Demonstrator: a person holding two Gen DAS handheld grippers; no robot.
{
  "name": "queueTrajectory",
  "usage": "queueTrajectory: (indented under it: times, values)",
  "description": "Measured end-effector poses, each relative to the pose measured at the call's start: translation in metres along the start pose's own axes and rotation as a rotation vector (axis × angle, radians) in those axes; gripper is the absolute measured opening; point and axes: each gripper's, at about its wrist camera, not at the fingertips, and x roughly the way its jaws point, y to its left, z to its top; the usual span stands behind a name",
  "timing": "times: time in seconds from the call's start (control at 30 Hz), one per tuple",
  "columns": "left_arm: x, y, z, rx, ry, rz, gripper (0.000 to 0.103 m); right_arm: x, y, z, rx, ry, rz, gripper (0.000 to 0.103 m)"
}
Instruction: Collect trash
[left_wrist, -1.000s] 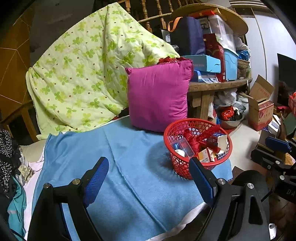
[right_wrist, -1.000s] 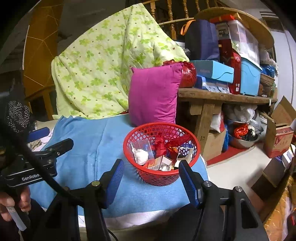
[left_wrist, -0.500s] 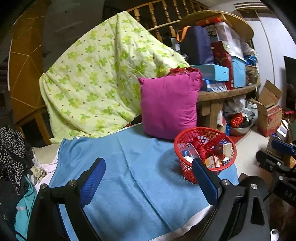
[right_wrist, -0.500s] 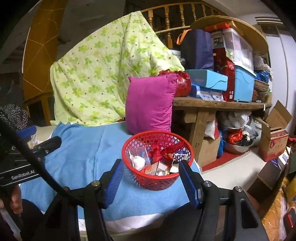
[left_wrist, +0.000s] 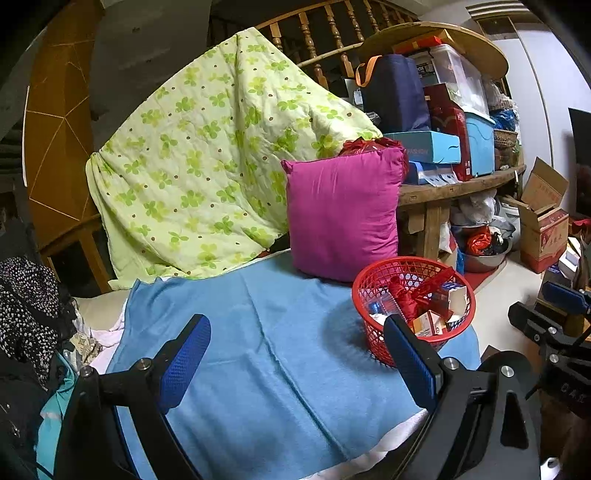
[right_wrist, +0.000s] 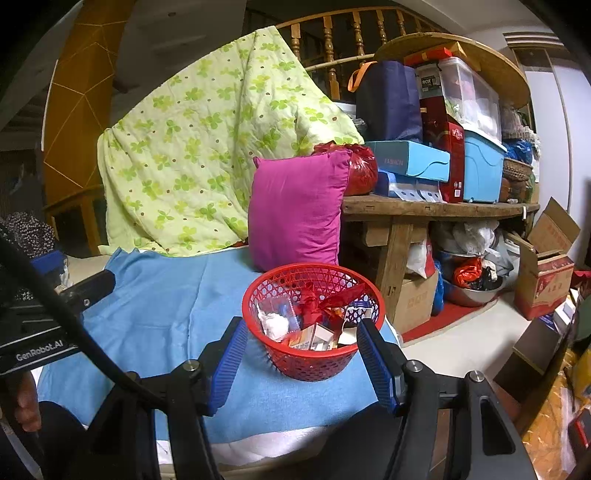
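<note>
The red basket (right_wrist: 313, 320) is sitting on the blue blanket (left_wrist: 258, 332) at the bed's right end, just in front of the pink pillow (right_wrist: 297, 206), and is holding the trash (right_wrist: 310, 325): small cartons, a white wad, red wrappers. The right gripper (right_wrist: 301, 363) is facing it squarely, released and empty, its jaws spread wider than the basket and flanking its near rim without touching. The left gripper (left_wrist: 295, 363), also released and empty, is hovering over bare blanket, with the basket lying ahead to its right. The right hand is judged the nearer.
</note>
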Motion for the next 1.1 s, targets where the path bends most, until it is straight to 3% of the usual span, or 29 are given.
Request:
queueTrajectory:
  times: [1.1]
  values:
    - [0.005, -0.012, -0.001, 0.028, 0.023, -0.054, 0.095, 0.005, -0.009, -0.003, 0.021, -0.002, -0.004, 0.066]
